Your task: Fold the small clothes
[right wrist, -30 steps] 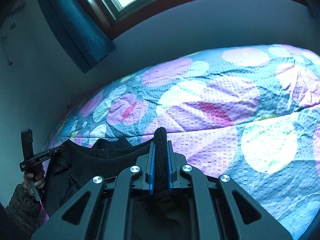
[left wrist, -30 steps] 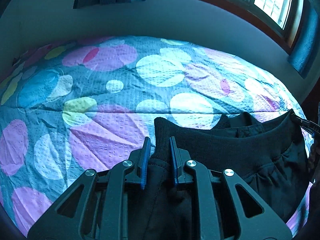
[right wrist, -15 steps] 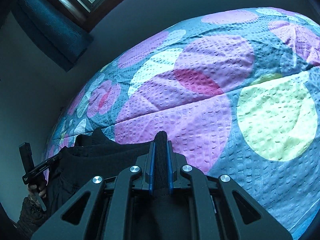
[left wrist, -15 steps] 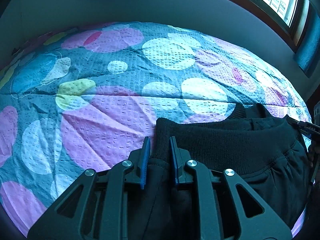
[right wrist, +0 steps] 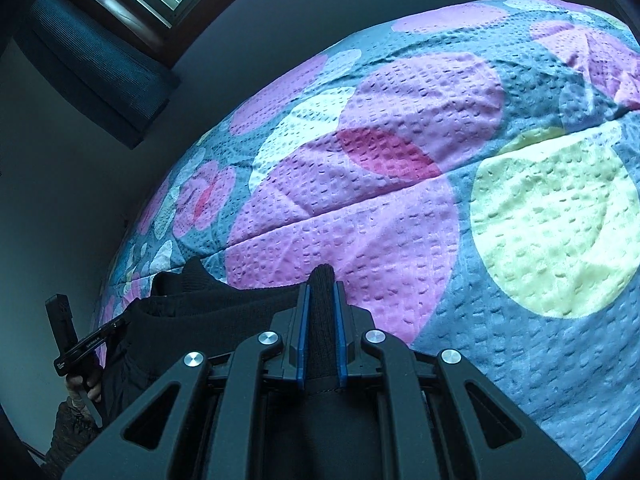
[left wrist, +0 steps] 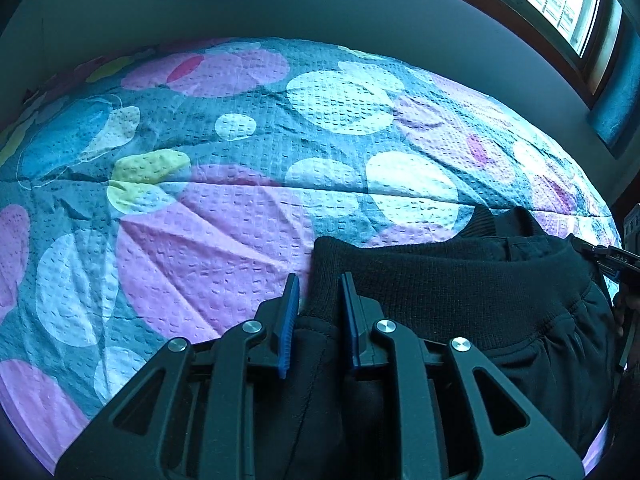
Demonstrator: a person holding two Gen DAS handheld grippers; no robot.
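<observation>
Dotted quilt covers the bed from the near edge to the far wall, a wide flat surface and the reason I work here: I judge there is room enough to lay a garment out for folding.

Black trousers hang between my two tools near the bed's near edge, the ribbed waistband stretched sideways so the cloth falls straight below it and hides under the tool bodies. Held by both ends like this, I judge, the waistband stays level and can be laid down without bunching. Whether the lower part already touches the quilt I cannot tell.

My right tool is clenched on one end of the waistband, the blue pads pressed flat against a thick roll of rib that sticks up between them. In the left view it shows only as a dark sliver at the right edge.

My left tool straddles the other end, but there the pads stand a little wider than the cloth, with a sliver of gap at the left pad. The grip looks loose; whether it is truly gripping or letting go I cannot tell.
</observation>
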